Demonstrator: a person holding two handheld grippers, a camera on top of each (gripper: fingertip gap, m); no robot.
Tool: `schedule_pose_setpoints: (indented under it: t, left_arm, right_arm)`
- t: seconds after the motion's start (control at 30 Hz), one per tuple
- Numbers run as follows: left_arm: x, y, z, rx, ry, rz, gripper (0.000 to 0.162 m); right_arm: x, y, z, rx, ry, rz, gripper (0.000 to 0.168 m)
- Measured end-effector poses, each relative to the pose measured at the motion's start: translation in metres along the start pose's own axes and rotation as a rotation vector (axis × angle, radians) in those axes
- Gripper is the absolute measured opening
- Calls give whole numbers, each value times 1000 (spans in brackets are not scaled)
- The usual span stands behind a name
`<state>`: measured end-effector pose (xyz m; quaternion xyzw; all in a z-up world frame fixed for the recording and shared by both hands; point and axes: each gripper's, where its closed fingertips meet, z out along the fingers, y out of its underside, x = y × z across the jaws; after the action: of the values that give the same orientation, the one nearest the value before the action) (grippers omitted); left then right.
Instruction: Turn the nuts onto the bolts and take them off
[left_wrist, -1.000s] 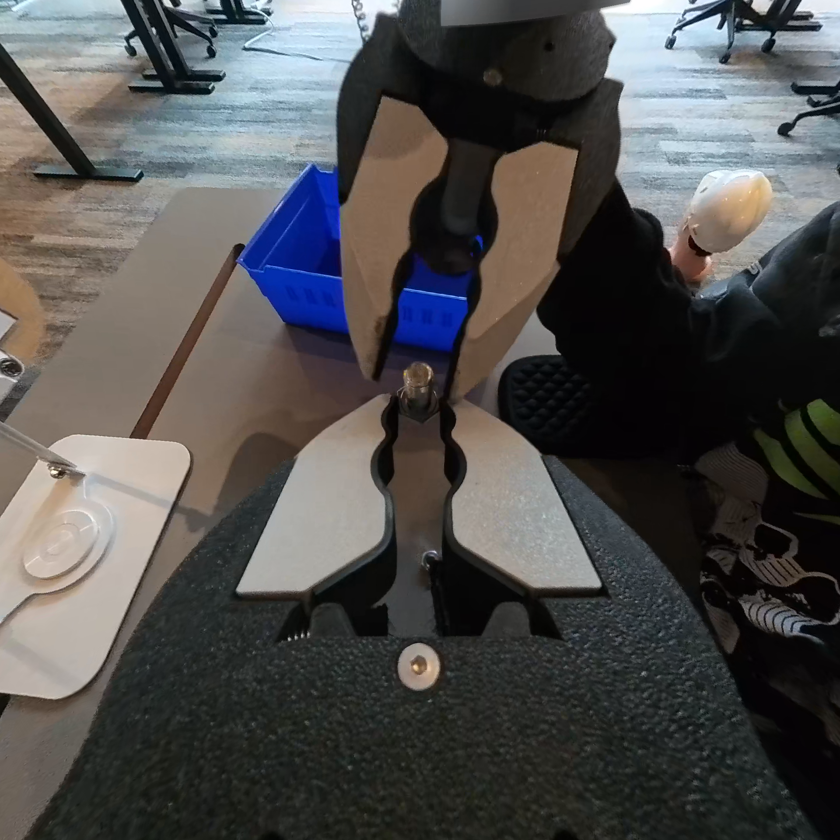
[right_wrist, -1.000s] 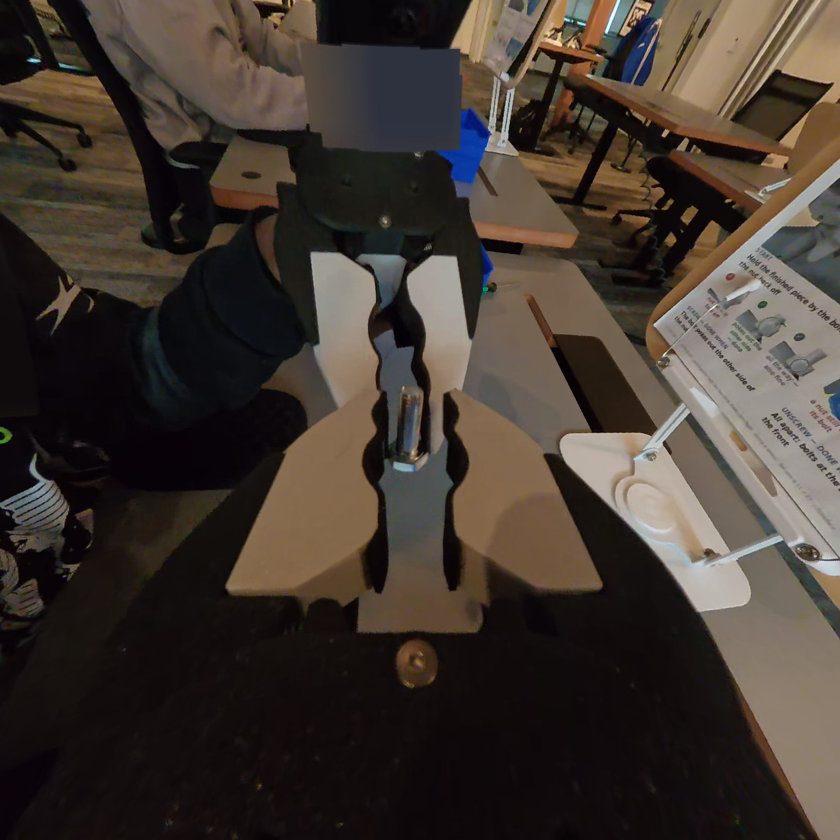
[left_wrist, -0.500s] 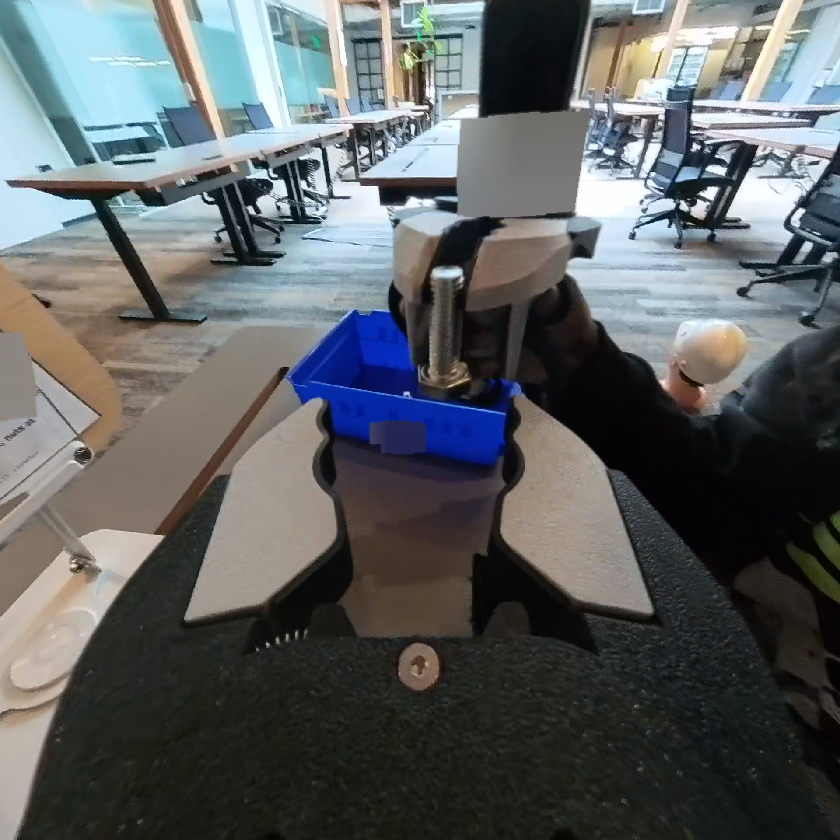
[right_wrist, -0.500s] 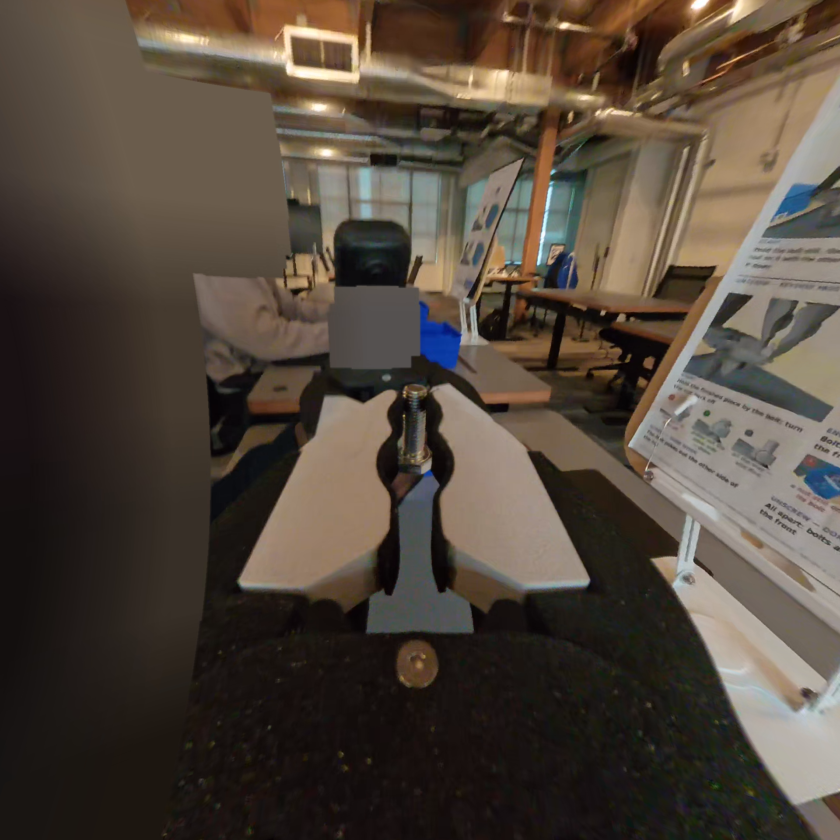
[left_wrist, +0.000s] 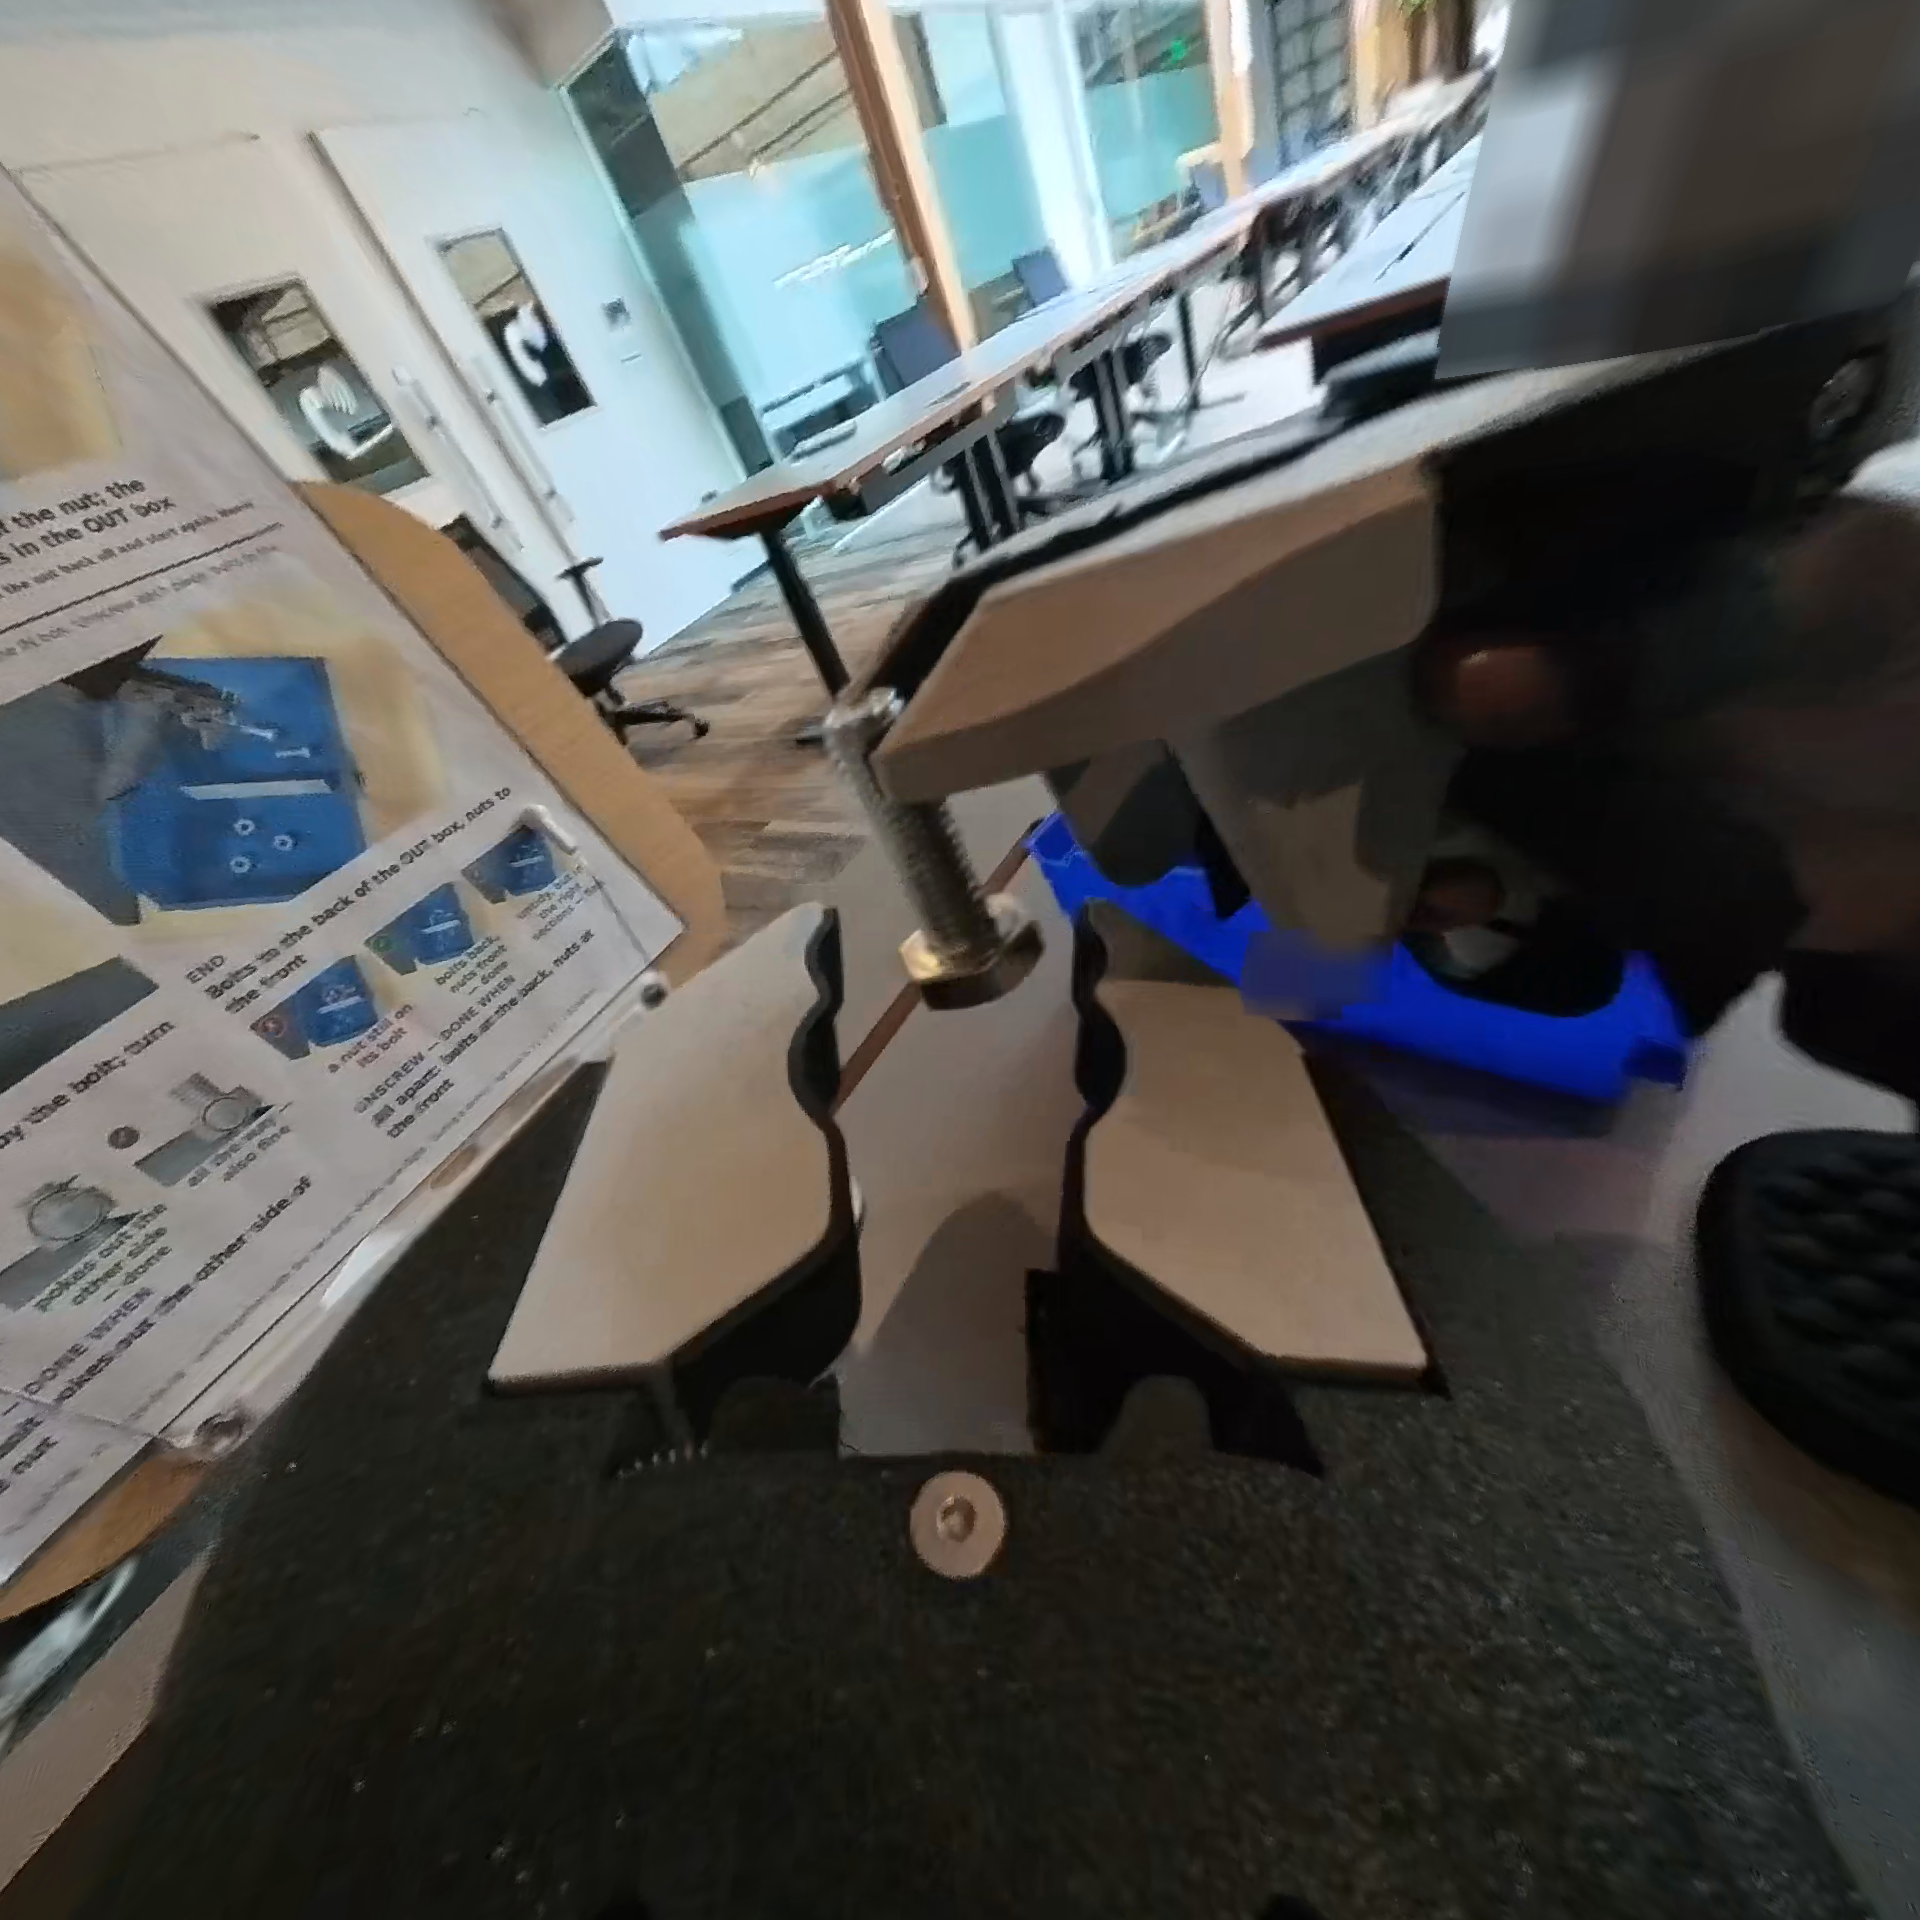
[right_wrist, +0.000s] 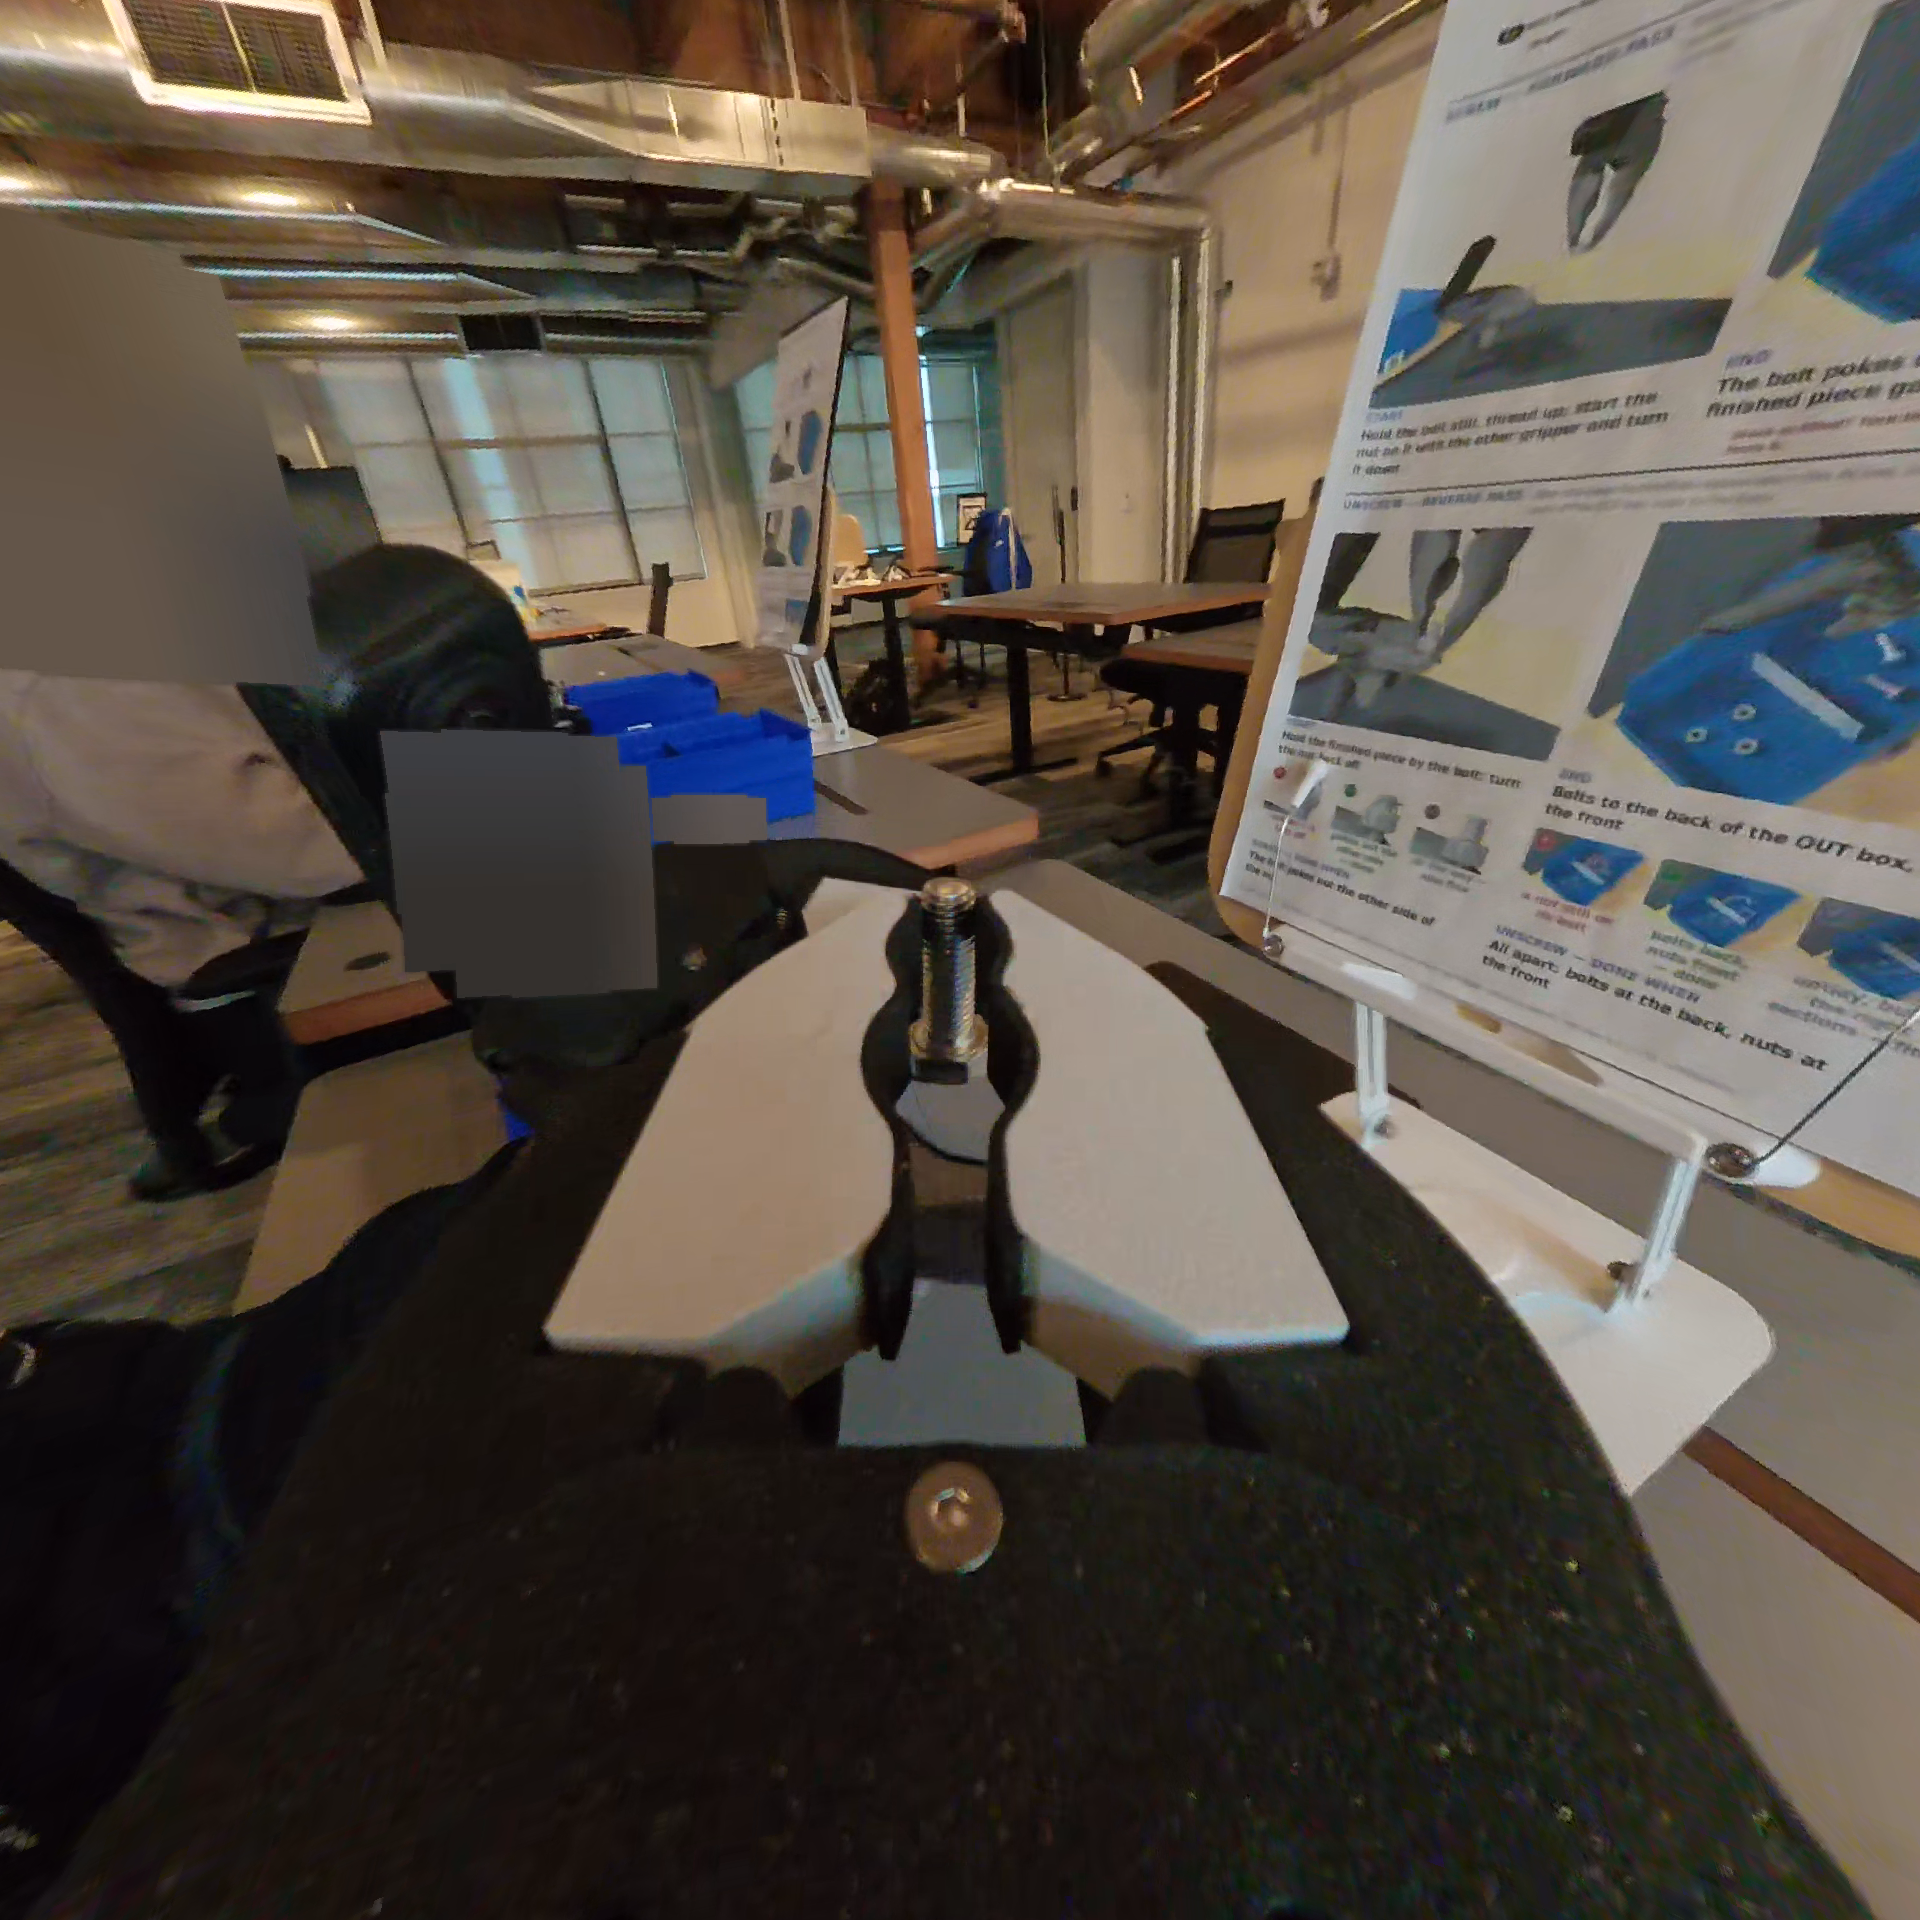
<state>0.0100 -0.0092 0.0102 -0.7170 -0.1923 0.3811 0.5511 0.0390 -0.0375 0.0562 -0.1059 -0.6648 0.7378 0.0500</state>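
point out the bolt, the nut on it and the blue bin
bolt (left_wrist: 914, 831), left wrist view, on its threaded shank
nut (left_wrist: 971, 961), left wrist view, on its hexagonal side
blue bin (left_wrist: 1455, 1023), left wrist view, on its outer wall

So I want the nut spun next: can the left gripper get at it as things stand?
Probably yes: the left gripper is open, the nut sits between its fingertips untouched, and the right gripper grips only the bolt.
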Motion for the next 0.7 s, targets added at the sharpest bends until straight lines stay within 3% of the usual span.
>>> schedule_pose_setpoints:
  t: [0.1, 0.37, 0.7]
  left_arm:
    - [-1, 12, 4, -60, -8, 6, 41]
    - [-4, 12, 4, -52, -6, -93, 37]
    - [-2, 10, 1, -2, 72, -228, 27]
  right_arm:
    - [-2, 2, 1, -14, -23, 27, 8]
    - [-8, 14, 10, -78, -10, -8, 8]
    - [-8, 10, 11, -32, -5, -25, 8]
